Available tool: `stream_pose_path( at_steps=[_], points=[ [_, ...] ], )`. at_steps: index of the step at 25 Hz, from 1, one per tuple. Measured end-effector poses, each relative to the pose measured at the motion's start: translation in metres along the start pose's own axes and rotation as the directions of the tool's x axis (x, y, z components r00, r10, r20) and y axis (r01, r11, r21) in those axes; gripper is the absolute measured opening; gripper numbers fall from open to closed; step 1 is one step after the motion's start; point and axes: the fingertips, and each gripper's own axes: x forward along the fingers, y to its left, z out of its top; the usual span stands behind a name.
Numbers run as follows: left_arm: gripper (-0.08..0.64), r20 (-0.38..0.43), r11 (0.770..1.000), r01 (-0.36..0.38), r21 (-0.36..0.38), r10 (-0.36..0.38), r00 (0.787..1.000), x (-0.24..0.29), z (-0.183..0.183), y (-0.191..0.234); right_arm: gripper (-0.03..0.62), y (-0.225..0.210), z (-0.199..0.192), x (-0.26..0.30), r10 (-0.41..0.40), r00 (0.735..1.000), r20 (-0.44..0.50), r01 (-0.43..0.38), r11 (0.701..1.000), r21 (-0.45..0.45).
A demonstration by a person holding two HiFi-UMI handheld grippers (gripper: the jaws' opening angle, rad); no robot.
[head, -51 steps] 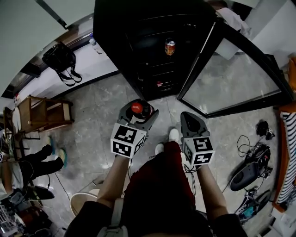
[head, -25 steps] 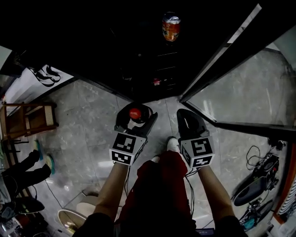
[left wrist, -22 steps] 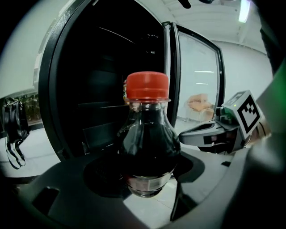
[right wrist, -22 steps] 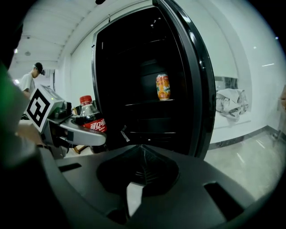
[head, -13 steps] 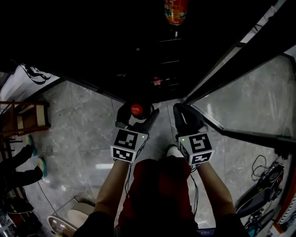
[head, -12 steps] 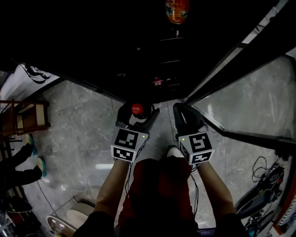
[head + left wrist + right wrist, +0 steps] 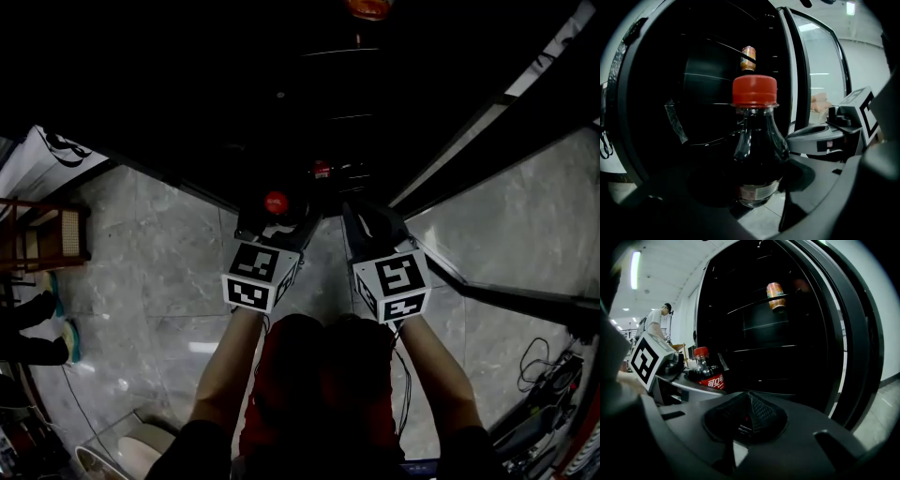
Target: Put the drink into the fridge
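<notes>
glossy red-capped bottle (image 7: 757, 150) clamped in left hand-held gripper (image 7: 754, 190), right hand-held gripper (image 7: 747, 417) closed

We see a clear glossy plastic bottle of dark drink (image 7: 757, 154) with a ribbed red plastic cap (image 7: 754, 90), a shiny orange metal can (image 7: 776, 296), the matt dark plastic right gripper (image 7: 747, 404), and a polished grey stone floor (image 7: 159, 262).

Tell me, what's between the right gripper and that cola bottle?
In the head view, only the near jaw of the left gripper, which holds the bottle, and a strip of bare grey floor separate it from the right gripper.
</notes>
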Motion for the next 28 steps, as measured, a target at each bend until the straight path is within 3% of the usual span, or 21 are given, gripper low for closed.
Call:
stream_pose_path(
  at_steps=[5, 14, 28],
  points=[
    [0.319, 0.019, 1.0, -0.016, 0.019, 0.016, 1.0, 0.03, -0.009, 0.012, 0.018, -0.008, -0.014, 0.022, 0.036, 0.999, 0.006, -0.036, 0.999, 0.027],
    [0.319, 0.033, 0.999, -0.037, 0.039, 0.036, 0.999, 0.061, -0.013, 0.032, 0.018, -0.017, -0.026, 0.057, 0.02, 1.0, 0.01, -0.019, 1.0, -0.009],
    [0.319, 0.065, 0.995, -0.101, -0.01, 0.102, 0.993, 0.092, -0.002, 0.075, 0.018, -0.04, -0.015, 0.11, -0.001, 1.0, 0.002, 0.001, 1.0, -0.017]
  ],
)
